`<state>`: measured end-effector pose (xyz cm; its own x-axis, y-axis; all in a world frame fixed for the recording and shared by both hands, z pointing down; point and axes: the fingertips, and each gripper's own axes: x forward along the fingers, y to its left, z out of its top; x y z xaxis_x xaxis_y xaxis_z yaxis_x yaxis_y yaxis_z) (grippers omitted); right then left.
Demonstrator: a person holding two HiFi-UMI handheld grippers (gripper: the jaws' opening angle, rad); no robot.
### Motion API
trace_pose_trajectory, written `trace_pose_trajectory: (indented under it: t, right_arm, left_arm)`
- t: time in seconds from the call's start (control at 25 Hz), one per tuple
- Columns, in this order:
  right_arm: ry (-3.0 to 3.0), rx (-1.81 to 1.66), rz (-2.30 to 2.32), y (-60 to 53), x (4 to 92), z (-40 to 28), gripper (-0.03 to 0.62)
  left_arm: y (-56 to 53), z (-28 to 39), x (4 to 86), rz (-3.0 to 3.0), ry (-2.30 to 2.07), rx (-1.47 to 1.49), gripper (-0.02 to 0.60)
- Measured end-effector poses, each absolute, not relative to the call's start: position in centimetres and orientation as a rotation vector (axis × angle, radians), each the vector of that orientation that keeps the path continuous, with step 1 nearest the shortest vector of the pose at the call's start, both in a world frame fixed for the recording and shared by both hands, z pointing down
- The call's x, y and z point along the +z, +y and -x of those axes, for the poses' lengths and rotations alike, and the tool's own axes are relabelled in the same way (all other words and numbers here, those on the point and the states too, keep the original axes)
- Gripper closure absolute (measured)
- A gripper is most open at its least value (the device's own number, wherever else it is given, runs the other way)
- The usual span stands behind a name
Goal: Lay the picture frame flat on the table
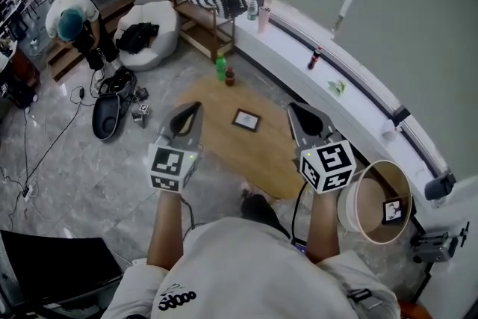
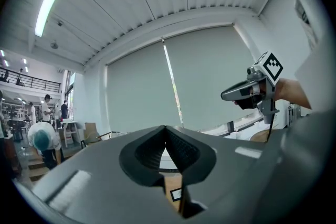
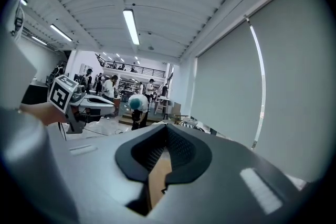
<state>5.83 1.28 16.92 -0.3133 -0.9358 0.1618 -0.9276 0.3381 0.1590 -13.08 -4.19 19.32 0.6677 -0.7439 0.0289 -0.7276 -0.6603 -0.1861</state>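
Note:
A small dark picture frame (image 1: 246, 119) lies flat on the round wooden table (image 1: 224, 149), far below and between my two grippers. My left gripper (image 1: 197, 107) is held in the air to the frame's left, jaws shut with nothing in them. My right gripper (image 1: 292, 107) hangs level with it on the frame's right, also shut and empty. In the left gripper view the closed jaws (image 2: 166, 129) point toward the window blind, and the frame (image 2: 177, 194) shows through the gap beneath them. The right gripper view shows its closed jaws (image 3: 168, 126) over a strip of the table (image 3: 157, 181).
A green bottle (image 1: 221, 67) and a small brown bottle (image 1: 230, 76) stand beyond the table. A white window ledge (image 1: 336, 90) runs along the right, with a round tub (image 1: 377, 202) below it. A white beanbag (image 1: 153, 30), a wooden bench (image 1: 209, 11) and a bent-over person (image 1: 71, 17) are at the back left.

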Motion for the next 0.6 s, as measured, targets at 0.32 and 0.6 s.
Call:
trace_pose_trajectory:
  t: [0.32, 0.6]
  right_arm:
    - [-2.378, -0.063, -1.671, 1.25, 16.53, -5.21, 0.591]
    - [-2.369, -0.051, -1.671, 1.6, 16.75, -4.8, 0.591]
  left_arm:
    - [-3.78, 13.2, 18.61, 2.713, 1.2, -0.144, 0.572]
    - [-3.42, 13.83, 18.35, 2.706, 1.205, -0.136, 0.572]
